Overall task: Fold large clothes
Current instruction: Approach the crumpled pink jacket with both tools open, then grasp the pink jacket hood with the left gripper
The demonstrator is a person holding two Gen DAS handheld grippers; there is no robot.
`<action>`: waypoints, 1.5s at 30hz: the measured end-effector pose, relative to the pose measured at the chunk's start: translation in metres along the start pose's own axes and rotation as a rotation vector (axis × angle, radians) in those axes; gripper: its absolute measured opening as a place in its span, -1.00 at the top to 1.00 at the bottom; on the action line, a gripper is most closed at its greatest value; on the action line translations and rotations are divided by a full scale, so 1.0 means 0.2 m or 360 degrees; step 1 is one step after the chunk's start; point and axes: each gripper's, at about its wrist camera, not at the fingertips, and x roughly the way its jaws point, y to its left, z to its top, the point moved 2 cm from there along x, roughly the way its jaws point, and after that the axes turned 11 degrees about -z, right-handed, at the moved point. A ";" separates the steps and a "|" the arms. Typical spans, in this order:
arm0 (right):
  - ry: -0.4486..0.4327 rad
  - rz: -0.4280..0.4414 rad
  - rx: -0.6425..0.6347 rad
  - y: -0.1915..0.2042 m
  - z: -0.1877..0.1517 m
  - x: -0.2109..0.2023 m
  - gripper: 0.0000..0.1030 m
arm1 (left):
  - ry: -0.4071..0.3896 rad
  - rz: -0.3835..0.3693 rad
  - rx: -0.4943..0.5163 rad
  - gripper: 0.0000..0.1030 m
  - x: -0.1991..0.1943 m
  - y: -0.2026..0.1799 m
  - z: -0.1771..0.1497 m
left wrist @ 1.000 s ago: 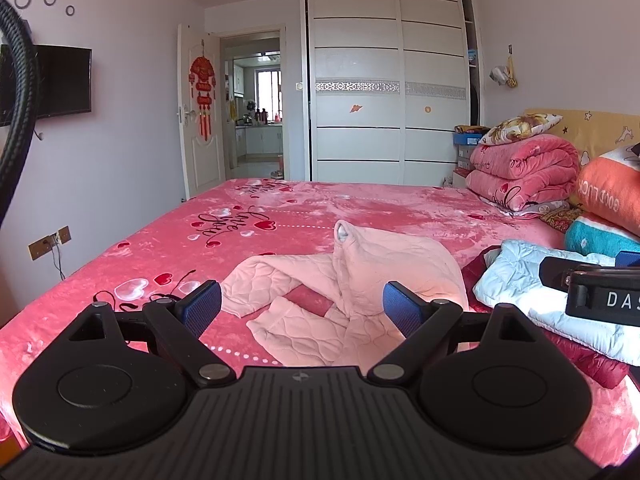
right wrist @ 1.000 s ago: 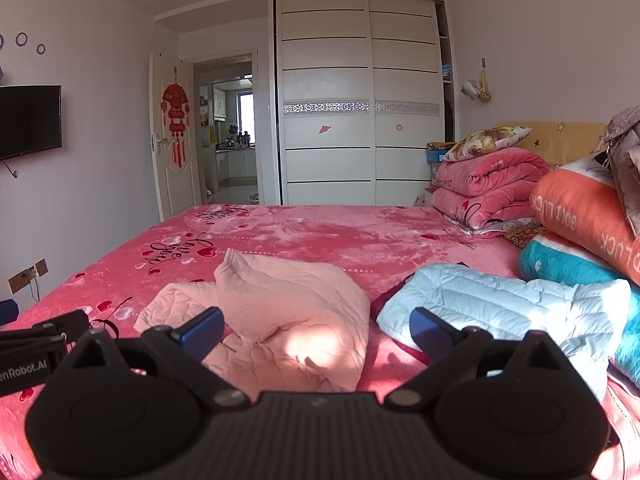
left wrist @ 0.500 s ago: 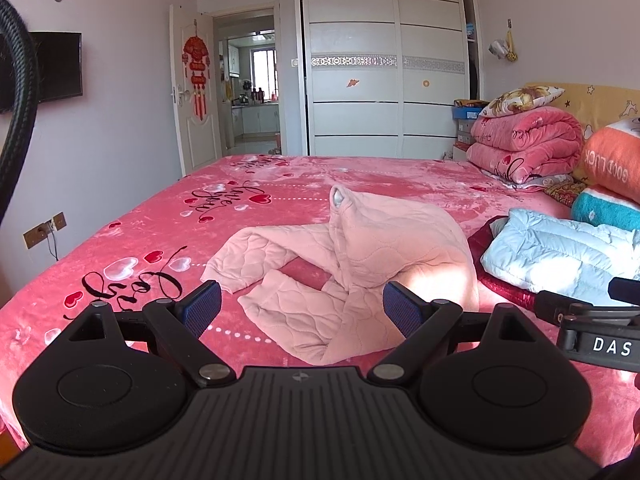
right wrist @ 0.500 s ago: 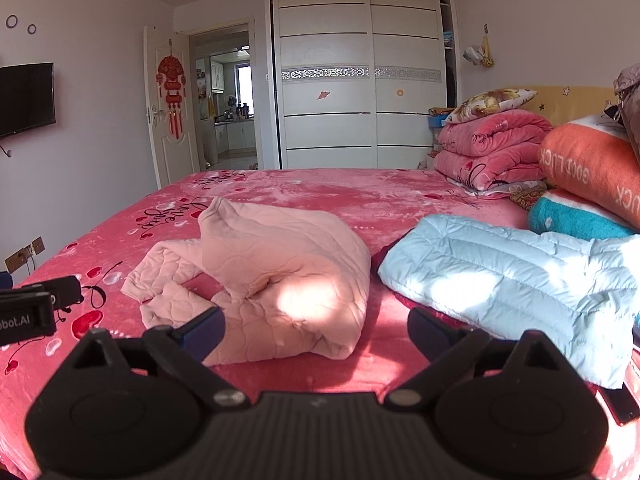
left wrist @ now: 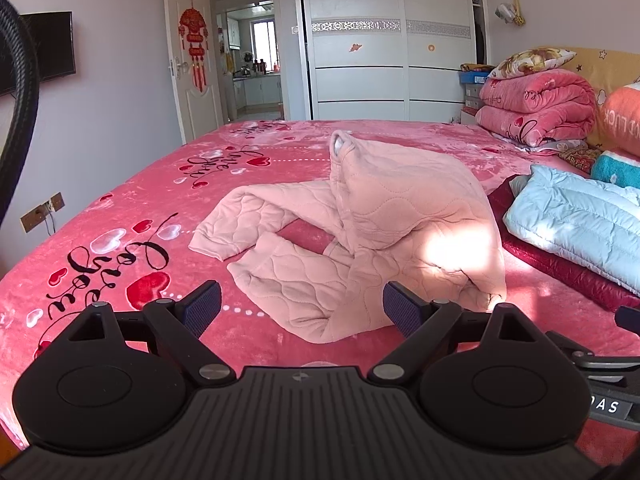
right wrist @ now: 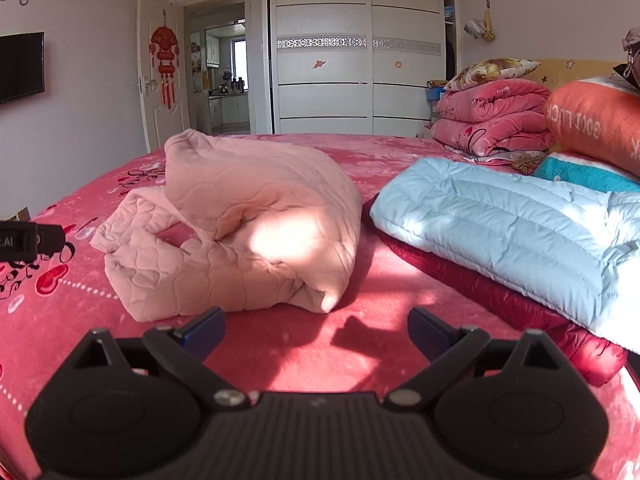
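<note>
A crumpled pale-pink quilted garment [left wrist: 360, 236] lay on the red heart-print bed [left wrist: 132, 240], beside a folded light-blue puffer jacket [right wrist: 516, 224]. Left hand-held gripper [left wrist: 302, 308] and right hand-held gripper [right wrist: 316, 330] hovered spread, empty.

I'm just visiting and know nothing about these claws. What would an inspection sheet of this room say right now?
Surface: bed with red heart-print cover.
Job's things: pink quilted garment, crumpled, untouched.
Clutter: light-blue puffer jacket on a dark red jacket; folded pink blankets; pillows.
Grippers: left claw open, empty; right claw open, empty.
Cables: black hose at left edge.
Surroundings: white wardrobe, open door, wall TV.
</note>
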 end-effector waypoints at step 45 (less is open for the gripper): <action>0.0382 -0.0020 0.0105 -0.18 -0.15 0.58 0.09 | -0.0146 -0.0436 -0.0102 0.28 0.71 -0.26 0.31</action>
